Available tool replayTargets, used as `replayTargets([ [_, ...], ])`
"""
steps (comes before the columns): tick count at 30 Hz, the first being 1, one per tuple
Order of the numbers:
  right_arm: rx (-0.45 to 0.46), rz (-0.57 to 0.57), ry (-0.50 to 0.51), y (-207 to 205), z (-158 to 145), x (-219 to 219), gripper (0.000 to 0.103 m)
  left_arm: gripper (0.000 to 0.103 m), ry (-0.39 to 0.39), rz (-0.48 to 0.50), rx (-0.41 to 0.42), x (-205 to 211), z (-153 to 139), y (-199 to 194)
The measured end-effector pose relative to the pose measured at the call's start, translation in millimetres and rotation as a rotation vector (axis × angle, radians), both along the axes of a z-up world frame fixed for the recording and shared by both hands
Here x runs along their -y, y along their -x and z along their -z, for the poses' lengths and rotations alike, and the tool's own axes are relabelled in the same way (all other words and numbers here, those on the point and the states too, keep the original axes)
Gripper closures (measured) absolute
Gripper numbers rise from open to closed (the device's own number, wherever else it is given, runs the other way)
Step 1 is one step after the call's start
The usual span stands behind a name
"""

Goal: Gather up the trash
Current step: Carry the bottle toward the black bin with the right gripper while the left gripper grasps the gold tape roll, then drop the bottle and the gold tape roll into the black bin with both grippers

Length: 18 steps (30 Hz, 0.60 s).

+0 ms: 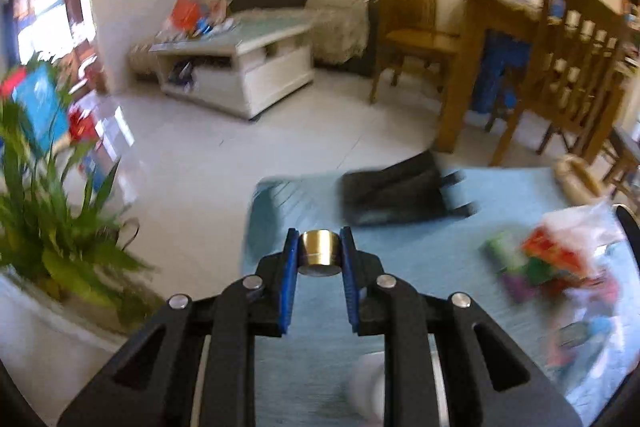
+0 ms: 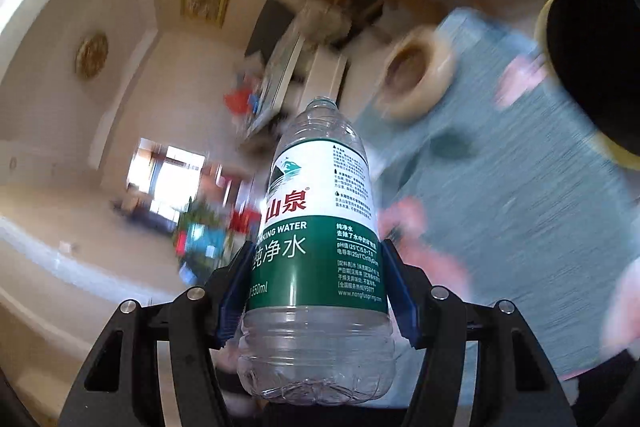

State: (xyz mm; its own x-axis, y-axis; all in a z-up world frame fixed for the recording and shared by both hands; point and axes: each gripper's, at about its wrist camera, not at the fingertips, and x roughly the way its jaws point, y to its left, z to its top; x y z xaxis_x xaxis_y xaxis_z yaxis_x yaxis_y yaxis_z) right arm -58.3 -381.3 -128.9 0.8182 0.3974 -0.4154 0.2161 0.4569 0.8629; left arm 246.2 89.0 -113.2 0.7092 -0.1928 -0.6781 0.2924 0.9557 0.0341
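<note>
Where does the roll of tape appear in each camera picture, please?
Left wrist: roll of tape at the far right, on the teal table cover.
Right wrist: roll of tape upper right of centre, beyond the water bottle.
Shared landmark: the teal table cover.

On the tabletop (image 1: pixel 420 255), a pouch (image 1: pixel 396 195) lies ahead, a bag (image 1: pixel 560 259) at right, a tape roll (image 1: pixel 576 179) behind the bag.
</note>
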Motion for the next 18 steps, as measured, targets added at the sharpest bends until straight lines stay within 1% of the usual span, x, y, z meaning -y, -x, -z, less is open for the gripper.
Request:
replayTargets([
  [1, -0.003, 0.041, 0.016, 6, 0, 12, 0.041, 0.082, 0.008, 0.030, 0.011, 12, -8, 6],
  [2, -0.018, 0.108, 0.049, 15, 0, 33, 0.041, 0.082, 0.021, 0.080, 0.024, 34, -19, 16],
  [4, -0.056, 0.204, 0.105, 25, 3, 61, 0.041, 0.082, 0.034, 0.162, 0.036, 72, -31, 32],
  [6, -0.097, 0.290, 0.156, 32, 10, 85, 0.041, 0.082, 0.045, 0.244, 0.038, 113, -37, 49],
  [8, -0.128, 0.340, 0.184, 34, 19, 102, 0.041, 0.082, 0.063, 0.328, 0.029, 156, -39, 69],
  [9, -0.137, 0.353, 0.184, 33, 23, 108, 0.041, 0.082, 0.076, 0.375, 0.016, 181, -38, 80],
  [10, -0.149, 0.365, 0.178, 31, 30, 115, 0.041, 0.082, 0.079, 0.399, 0.010, 197, -37, 86],
  [13, -0.181, 0.392, 0.174, 23, 49, 131, 0.041, 0.082, 0.069, 0.501, -0.016, 265, -27, 115],
  [15, -0.202, 0.410, 0.188, 20, 59, 140, 0.041, 0.082, 0.063, 0.549, -0.034, 296, -20, 130],
  [18, -0.224, 0.404, 0.164, 13, 72, 148, 0.041, 0.082, 0.046, 0.615, -0.053, 340, -10, 148],
])
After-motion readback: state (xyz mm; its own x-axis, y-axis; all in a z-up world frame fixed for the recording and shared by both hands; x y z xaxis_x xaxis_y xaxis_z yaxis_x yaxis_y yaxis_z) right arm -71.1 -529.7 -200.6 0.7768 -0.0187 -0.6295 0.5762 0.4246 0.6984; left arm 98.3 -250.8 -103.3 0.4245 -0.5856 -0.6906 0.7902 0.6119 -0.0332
